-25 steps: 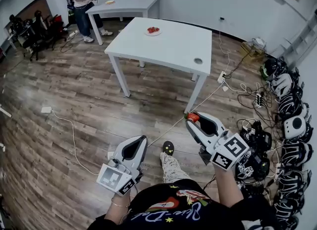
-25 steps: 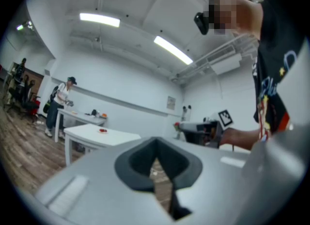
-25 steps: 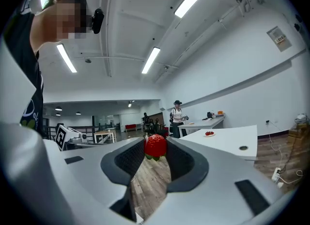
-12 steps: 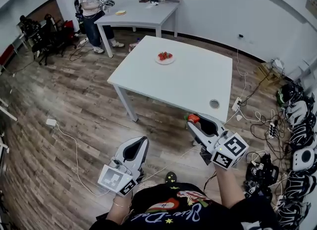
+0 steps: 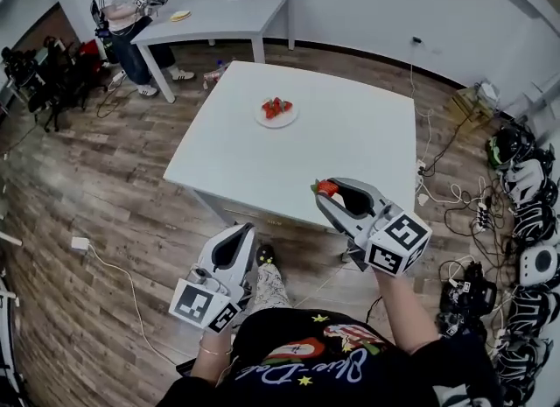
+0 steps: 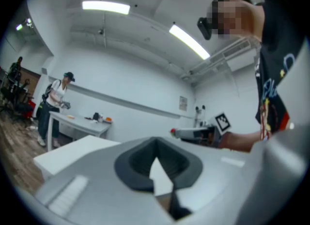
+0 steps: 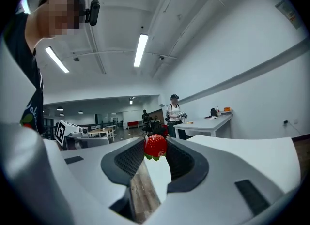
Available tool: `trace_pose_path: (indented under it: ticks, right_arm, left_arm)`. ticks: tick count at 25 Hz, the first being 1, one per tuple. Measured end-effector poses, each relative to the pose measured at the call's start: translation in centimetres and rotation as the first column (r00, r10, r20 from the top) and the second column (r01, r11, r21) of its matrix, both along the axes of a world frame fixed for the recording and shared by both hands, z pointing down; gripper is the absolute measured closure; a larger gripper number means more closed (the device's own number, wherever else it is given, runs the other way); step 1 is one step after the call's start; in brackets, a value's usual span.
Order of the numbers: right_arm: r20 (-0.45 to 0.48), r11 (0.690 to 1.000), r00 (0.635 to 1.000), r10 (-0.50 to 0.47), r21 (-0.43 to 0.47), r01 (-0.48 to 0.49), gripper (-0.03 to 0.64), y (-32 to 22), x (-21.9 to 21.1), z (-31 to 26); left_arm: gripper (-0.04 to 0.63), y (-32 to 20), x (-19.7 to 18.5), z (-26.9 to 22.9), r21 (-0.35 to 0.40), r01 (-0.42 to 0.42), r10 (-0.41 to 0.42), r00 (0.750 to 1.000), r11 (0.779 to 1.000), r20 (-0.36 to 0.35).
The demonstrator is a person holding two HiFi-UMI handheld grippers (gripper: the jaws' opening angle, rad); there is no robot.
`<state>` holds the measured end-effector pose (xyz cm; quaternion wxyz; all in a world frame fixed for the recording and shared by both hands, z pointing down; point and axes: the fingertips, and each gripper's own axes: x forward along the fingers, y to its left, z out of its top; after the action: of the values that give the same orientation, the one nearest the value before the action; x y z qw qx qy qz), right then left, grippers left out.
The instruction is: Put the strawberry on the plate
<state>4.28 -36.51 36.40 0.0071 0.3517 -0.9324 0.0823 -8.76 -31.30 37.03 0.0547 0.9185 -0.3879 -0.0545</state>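
Observation:
My right gripper [image 5: 323, 192] is shut on a red strawberry [image 5: 326, 188] and hovers above the near edge of the white table [image 5: 350, 143]. The right gripper view has the strawberry [image 7: 155, 146] pinched at the jaw tips, green leaves down. A white plate [image 5: 262, 122] holding other strawberries [image 5: 275, 107] sits toward the table's far side, well ahead of both grippers. My left gripper [image 5: 248, 231] is shut with nothing in it, low and just short of the table's near edge. From the left gripper view, the right gripper [image 6: 193, 133] shows off to the right.
A second white table [image 5: 219, 11] with small items stands at the back, with a person [image 5: 118, 11] beside it. Headsets and cables [image 5: 525, 195] line the floor along the right wall. A white power box [image 5: 80, 243] and cord lie on the wood floor at left.
The view has closed in on the white table, which now lies right under the right gripper. Both grippers keep their pose, the strawberry still held.

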Motion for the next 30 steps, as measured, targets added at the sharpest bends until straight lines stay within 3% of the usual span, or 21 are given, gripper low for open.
trace_pose_path:
  ticks: [4,10,15,21,30]
  right_arm:
    - [-0.064,0.999,0.997,0.046,-0.020,-0.048,0.471,-9.2,-0.9,1.5]
    - [-0.205,0.986,0.974,0.098,-0.115,-0.123,0.471,-23.0,-3.5,5.7]
    - [-0.377,0.969,0.922,0.085,-0.186,-0.165,0.471,-31.5,-5.2,11.4]
    - [-0.603,0.944,0.797,0.021,-0.251,-0.215,0.471,-36.5,-4.6,18.7]
    - [-0.645,0.908,0.764,-0.034,-0.339,-0.247,0.471,-39.2,-4.2,23.3]
  left_arm:
    - [0.597,-8.7,-0.4,0.0,0.006,-0.069,0.069,0.998,0.998,0.001]
    - [0.597,-20.3,-3.0,0.8,-0.048,-0.133,0.134,0.991,0.990,0.019]
    - [0.597,-27.6,-4.9,1.5,-0.075,-0.157,0.159,0.987,0.985,0.019]
    - [0.597,-32.5,-6.4,3.6,-0.144,-0.167,0.169,0.986,0.975,0.000]
    - [0.597,-36.1,-8.0,5.6,-0.207,-0.151,0.146,0.988,0.967,-0.041]
